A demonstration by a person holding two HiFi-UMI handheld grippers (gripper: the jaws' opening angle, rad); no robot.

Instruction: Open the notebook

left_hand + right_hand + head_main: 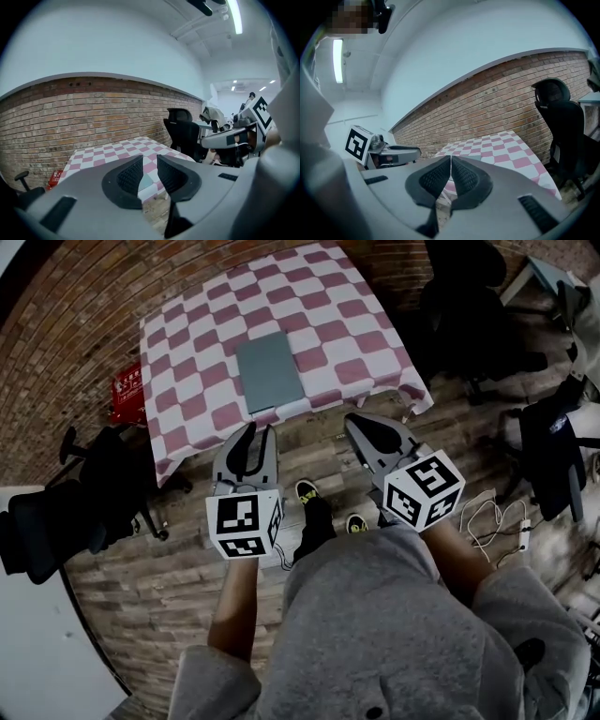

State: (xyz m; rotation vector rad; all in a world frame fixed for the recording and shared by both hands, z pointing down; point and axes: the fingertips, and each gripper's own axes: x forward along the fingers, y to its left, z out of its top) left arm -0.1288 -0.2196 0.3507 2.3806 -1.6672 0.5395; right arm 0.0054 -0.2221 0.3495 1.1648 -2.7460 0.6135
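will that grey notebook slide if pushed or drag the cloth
The notebook lies flat and looks thin, so it is probably light and won't tip. On the draped tablecloth, a push may well wrinkle the cloth rather than slide it cleanly.

A desk under a pink-and-white checked cloth stands against a brick wall. A red box-like thing sits low at the desk's left, by the wall. A black office chair stands left of the desk and a second chair right of it. White cables lie on the plank floor.
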